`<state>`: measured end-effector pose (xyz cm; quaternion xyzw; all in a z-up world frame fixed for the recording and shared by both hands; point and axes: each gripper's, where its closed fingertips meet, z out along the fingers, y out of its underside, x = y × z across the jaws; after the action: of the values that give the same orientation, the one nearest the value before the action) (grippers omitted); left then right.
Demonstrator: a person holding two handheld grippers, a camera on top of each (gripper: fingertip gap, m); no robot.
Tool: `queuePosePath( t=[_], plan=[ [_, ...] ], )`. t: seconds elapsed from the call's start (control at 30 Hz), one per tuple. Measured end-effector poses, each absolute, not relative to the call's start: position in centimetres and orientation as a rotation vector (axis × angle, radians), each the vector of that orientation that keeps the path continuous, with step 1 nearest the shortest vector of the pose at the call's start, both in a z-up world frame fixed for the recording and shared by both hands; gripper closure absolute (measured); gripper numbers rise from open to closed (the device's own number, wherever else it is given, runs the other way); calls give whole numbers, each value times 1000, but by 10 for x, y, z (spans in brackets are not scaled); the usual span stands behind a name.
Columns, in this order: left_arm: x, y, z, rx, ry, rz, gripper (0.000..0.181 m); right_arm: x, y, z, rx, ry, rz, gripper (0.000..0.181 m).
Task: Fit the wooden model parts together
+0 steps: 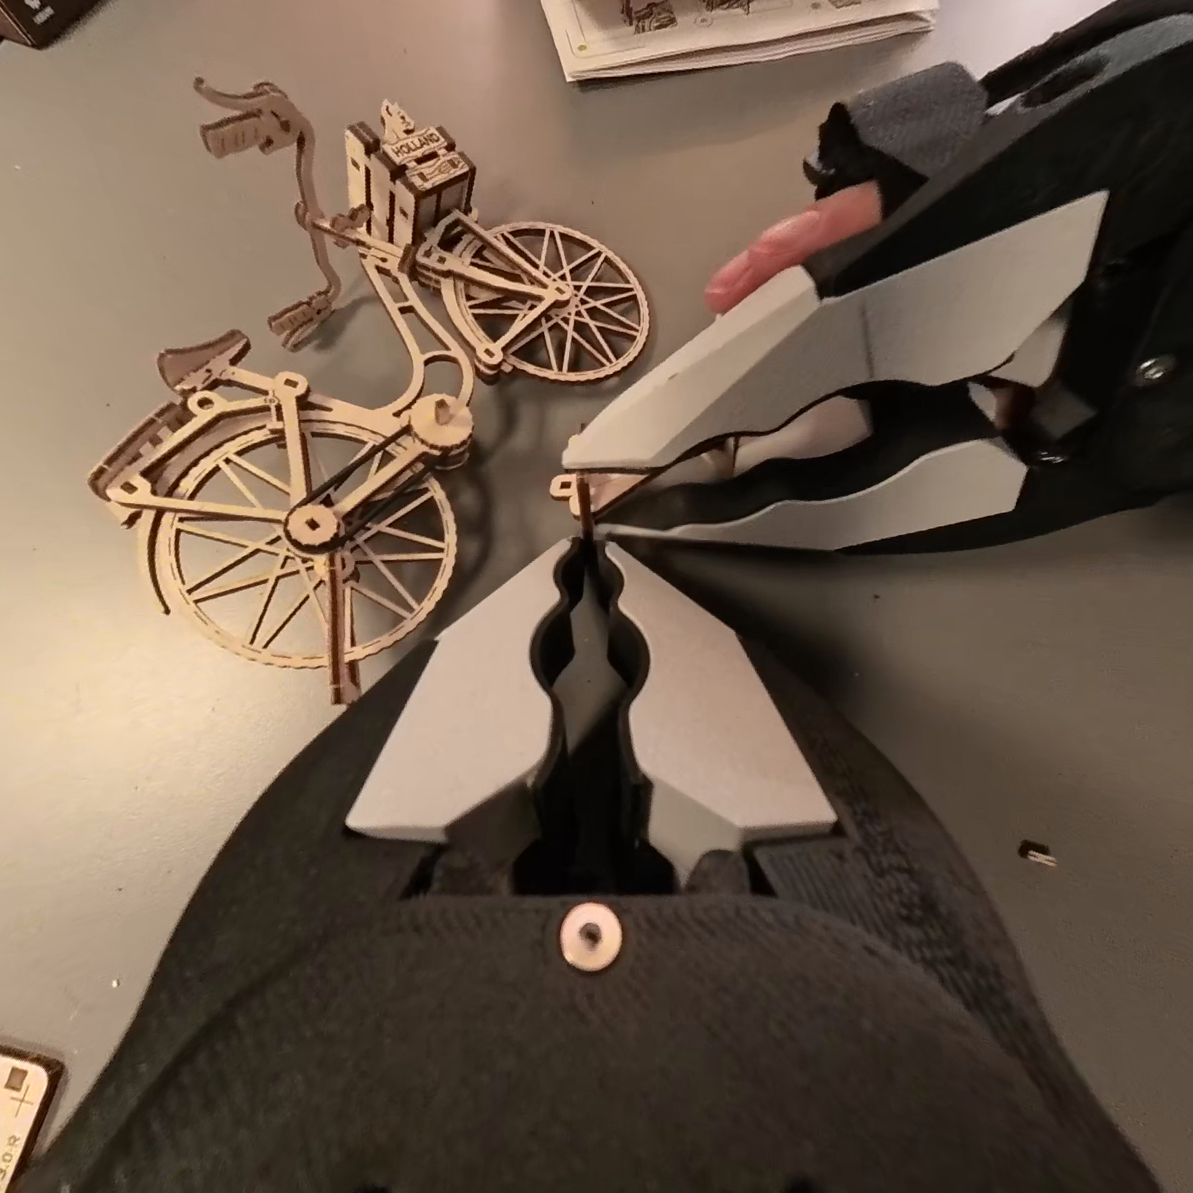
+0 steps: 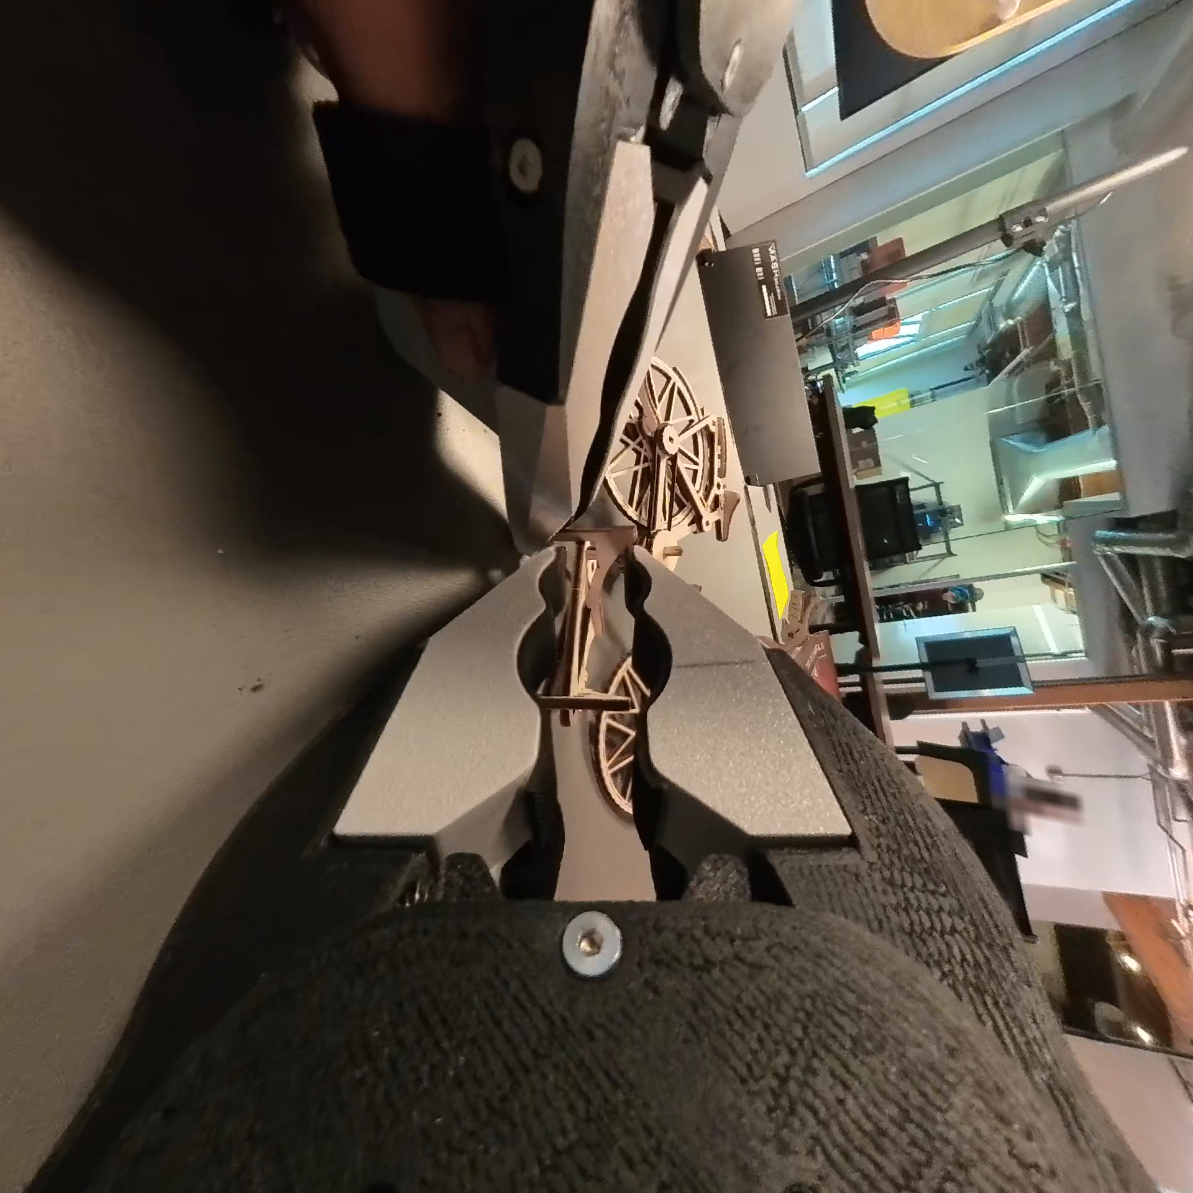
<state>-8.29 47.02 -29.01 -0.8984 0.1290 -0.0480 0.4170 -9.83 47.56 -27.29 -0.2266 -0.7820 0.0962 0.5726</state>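
A wooden bicycle model [image 1: 361,400] lies flat on the grey table [image 1: 129,742], left of both grippers. My left gripper [image 1: 584,549] is shut on a thin wooden part [image 1: 583,516] seen edge-on at its tips. My right gripper [image 1: 581,490] comes in from the right, shut on a small flat wooden part [image 1: 563,489]. The two tips meet and the parts touch. In the right wrist view my right gripper [image 2: 584,568] holds a small wooden assembly [image 2: 578,620] between its fingers. The left gripper [image 2: 549,529] comes down from above onto it. A bicycle wheel [image 2: 665,445] shows behind.
An instruction booklet [image 1: 729,32] lies at the far edge. A dark box [image 1: 32,22] is at the far left, and a card [image 1: 22,1091] at the near left. A small dark bit [image 1: 1036,855] lies to the right. A bare finger [image 1: 774,258] rests on the right gripper. My two grippers' fingertips are within a few centimetres of each other.
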Motion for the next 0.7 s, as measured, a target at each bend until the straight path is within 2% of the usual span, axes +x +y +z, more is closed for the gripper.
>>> queuePosePath(
  t=[0.53, 0.63, 0.7],
  plan=[
    [-83, 470, -290, -2251, 333, -100, 179, -98, 478, -274, -558, -1845, 182, 174],
    [-83, 470, -290, -2247, 329, -100, 179, -98, 477, -273, -533, -1836, 187, 172],
    [-84, 471, -290, -2245, 325, -97, 179, -96, 472, -271, -482, -1835, 196, 162]
  ],
)
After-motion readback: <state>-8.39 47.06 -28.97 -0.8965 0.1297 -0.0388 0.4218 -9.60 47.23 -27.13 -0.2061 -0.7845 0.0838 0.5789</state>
